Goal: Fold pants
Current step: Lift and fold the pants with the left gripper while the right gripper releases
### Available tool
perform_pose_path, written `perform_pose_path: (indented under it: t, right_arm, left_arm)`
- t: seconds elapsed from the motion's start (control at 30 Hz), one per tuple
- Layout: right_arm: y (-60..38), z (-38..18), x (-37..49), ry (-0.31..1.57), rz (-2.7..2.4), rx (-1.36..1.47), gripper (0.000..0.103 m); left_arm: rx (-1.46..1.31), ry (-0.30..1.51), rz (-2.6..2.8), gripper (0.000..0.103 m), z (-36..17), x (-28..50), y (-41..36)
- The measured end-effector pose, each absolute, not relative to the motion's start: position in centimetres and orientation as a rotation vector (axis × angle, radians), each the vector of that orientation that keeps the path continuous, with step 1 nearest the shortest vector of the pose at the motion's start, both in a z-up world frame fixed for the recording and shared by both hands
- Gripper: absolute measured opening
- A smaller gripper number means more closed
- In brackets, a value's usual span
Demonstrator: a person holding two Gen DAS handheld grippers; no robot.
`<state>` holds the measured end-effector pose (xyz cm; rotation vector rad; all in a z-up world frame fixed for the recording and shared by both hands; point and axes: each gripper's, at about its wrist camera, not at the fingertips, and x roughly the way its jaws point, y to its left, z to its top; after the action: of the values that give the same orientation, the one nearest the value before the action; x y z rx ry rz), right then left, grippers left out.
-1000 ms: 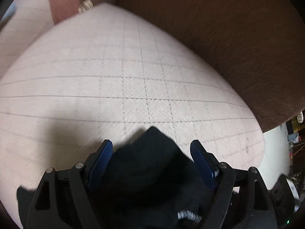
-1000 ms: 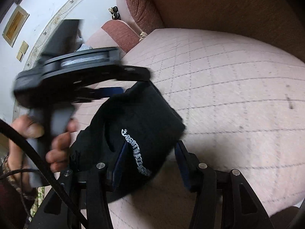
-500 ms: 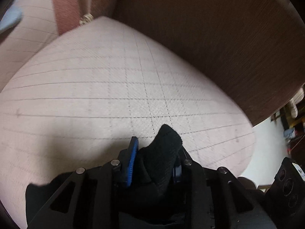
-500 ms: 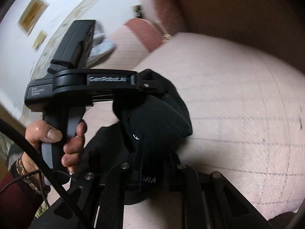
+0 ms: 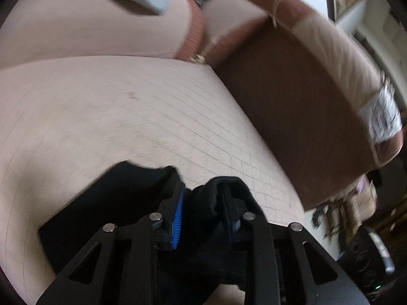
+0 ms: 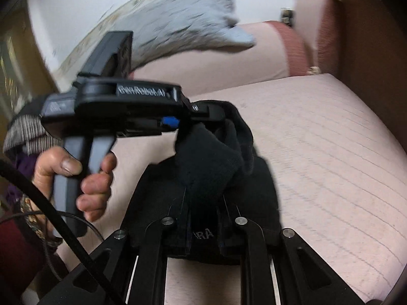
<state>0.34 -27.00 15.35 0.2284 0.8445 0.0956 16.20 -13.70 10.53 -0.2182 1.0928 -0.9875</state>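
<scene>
The black pants (image 5: 119, 198) lie bunched on the pink quilted sofa seat (image 5: 127, 117). My left gripper (image 5: 203, 203) is shut on a fold of the black fabric, blue pad showing on its left finger. In the right wrist view the pants (image 6: 216, 162) hang in a bunch between both grippers. My right gripper (image 6: 203, 203) is shut on the lower part of the cloth, near white lettering. The left gripper (image 6: 193, 117) appears there too, held by a hand (image 6: 84, 178), pinching the top of the bunch.
A brown sofa backrest (image 5: 292, 106) rises behind the seat. A second pink cushion (image 6: 216, 58) lies beyond, with a grey garment (image 6: 183, 25) on it. A black cable (image 6: 51, 216) runs at the lower left. Room clutter sits at the far right (image 5: 356, 203).
Both grippers closed on the pants a second ago and have since lifted and swung the cloth; the views have tilted toward the second cushion and the grey garment.
</scene>
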Motion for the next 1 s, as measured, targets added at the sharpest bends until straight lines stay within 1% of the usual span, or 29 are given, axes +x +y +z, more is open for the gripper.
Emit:
perform_pose_path:
  t: [0.2,0.33,0.53,0.7,0.77,0.8,0.83,0.9,1.0]
  right_arm:
    - [-21.6,14.3,2.1,0.901,0.145,0.113,0.014]
    - [-19.3,14.2,2.4,0.909,0.161,0.045,0.014]
    - [-15.9,13.5,2.9,0.926,0.209,-0.028,0.014]
    - [-12.6,11.4,4.0,0.939,0.256,-0.158,0.014]
    - [-11.1,9.8,3.9,0.944,0.264,-0.251,0.02]
    - [-10.5,9.2,3.7,0.946,0.271,-0.277,0.026]
    - [-10.1,8.7,3.3,0.947,0.289,-0.299,0.037]
    - [-9.6,8.3,2.6,0.941,0.321,-0.312,0.05]
    - [-9.1,8.7,1.0,0.91,0.347,-0.348,0.051]
  left_arm:
    - [-0.428,1.065,-0.968,0.022,9.0,16.9,-6.8]
    - [-0.489,1.072,-0.944,0.022,7.5,17.1,-4.7]
    - [-0.575,1.045,-0.935,0.022,7.2,16.6,-1.7]
    - [-0.605,1.052,-0.853,0.023,5.8,16.5,1.2]
    - [-0.632,1.064,-0.807,0.023,5.0,16.5,2.7]
    - [-0.647,1.066,-0.779,0.023,4.6,16.4,3.7]
    - [-0.656,1.066,-0.761,0.023,4.5,16.3,4.4]
    - [-0.682,1.057,-0.727,0.025,4.5,16.1,5.7]
    - [-0.702,1.022,-0.685,0.029,5.7,15.6,7.4]
